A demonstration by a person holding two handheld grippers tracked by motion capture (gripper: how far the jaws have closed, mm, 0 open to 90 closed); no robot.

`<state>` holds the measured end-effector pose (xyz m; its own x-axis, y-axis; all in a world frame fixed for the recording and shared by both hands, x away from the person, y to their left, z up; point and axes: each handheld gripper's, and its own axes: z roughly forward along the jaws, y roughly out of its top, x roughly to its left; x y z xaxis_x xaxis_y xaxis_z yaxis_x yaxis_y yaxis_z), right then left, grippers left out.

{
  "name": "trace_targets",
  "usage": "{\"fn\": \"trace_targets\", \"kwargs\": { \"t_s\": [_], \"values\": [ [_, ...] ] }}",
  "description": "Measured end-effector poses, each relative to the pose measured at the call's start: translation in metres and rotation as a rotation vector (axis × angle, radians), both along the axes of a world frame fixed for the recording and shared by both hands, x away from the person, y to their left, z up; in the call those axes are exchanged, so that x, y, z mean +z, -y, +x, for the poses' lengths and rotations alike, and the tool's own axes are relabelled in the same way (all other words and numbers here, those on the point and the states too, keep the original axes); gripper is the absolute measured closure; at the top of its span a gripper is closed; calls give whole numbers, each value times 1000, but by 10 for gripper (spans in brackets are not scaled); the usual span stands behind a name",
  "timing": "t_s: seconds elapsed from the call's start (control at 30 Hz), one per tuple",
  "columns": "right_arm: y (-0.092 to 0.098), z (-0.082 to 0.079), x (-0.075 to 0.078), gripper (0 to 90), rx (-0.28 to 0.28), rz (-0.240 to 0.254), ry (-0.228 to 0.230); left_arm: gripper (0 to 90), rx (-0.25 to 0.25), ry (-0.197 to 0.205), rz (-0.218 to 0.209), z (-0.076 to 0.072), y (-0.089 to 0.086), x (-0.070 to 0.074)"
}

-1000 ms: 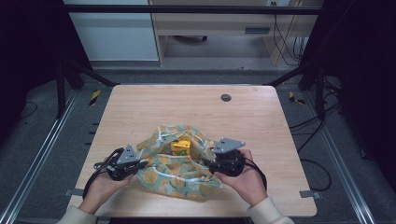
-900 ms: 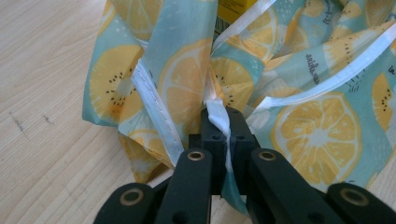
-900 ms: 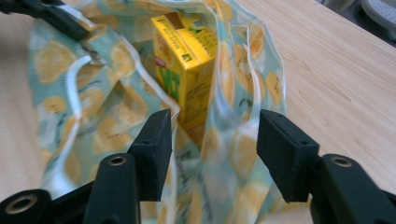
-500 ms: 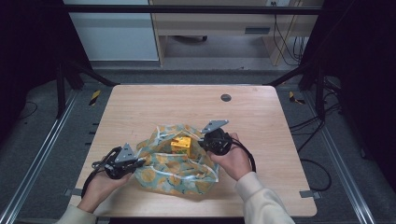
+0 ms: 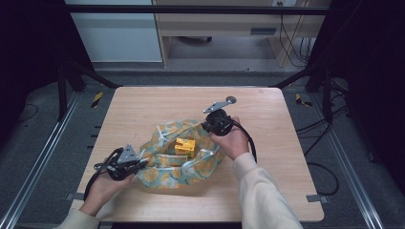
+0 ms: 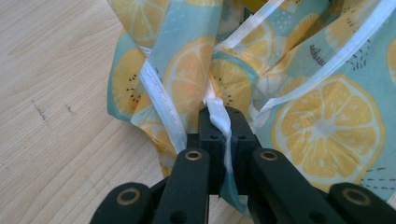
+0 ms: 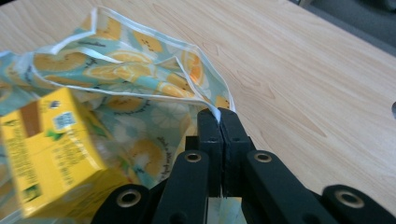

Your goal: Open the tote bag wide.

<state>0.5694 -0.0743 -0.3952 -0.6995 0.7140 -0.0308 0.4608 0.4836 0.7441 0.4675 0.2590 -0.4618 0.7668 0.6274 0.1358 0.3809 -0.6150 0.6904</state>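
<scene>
A lemon-print cloth [image 5: 191, 164] lies bunched on the wooden table [image 5: 143, 109] with a yellow carton [image 5: 185, 146] resting in its middle. My left gripper [image 5: 143, 164] is at the cloth's near-left side, shut on a white-hemmed fold [image 6: 220, 116]. My right gripper [image 5: 204, 125] is at the cloth's far-right side. Its jaws have just closed on a hemmed corner of the cloth [image 7: 218, 116], which is pinched between them. In the right gripper view the carton [image 7: 46, 149] sits to the left of the jaws on the cloth [image 7: 135, 70].
A small dark round object [image 5: 231, 99] lies on the table's far side, just beyond the right gripper. Bare wood [image 7: 303, 70] stretches past the cloth. Metal rails and cables run on the floor around the table.
The right gripper left the cloth's near-right side and moved toward the far side of the table, where it now pinches a cloth corner. The left gripper kept its place and grip.
</scene>
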Motion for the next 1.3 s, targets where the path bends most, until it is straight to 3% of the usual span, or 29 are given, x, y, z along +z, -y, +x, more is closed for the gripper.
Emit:
{"fn": "trace_targets", "kwargs": {
  "t_s": [0.2,0.4,0.47,0.57,0.6,0.67,0.73,0.87,0.97,1.0,1.03,1.07,1.17,1.3],
  "values": [
    [-2,10,-23,889,-23,-21,-48,870,-9,-15,25,0,3,-4],
    [0,10,-28,835,-25,-11,-54,868,-35,-51,26,-2,7,-8],
    [1,9,-26,714,-31,-2,-59,864,-49,-63,23,-5,9,-8],
    [1,8,-24,637,-28,0,-55,854,-58,-67,27,-7,10,-8],
    [2,5,-18,520,-26,11,-34,850,-62,-66,21,-8,11,-9],
    [2,-1,-10,445,-27,28,-20,844,-62,-56,19,-9,10,-8],
    [2,-8,0,363,-32,34,3,820,-53,-35,10,-10,9,-5],
    [4,-22,14,285,-25,40,41,729,-26,11,-23,-12,7,0],
    [8,-41,26,224,-34,42,75,604,-7,44,-54,-16,6,6],
    [12,-54,30,195,-33,37,97,537,-7,55,-86,-18,6,12],
    [12,-54,30,195,-33,37,97,514,-7,55,-86,-18,6,12],
    [17,-67,32,177,-41,42,102,497,-3,79,-103,-20,5,19],
    [25,-84,28,165,-48,41,108,448,1,106,-139,-22,4,31],
    [32,-108,15,160,-54,50,94,415,-4,125,-142,-20,8,45]
  ]
}}
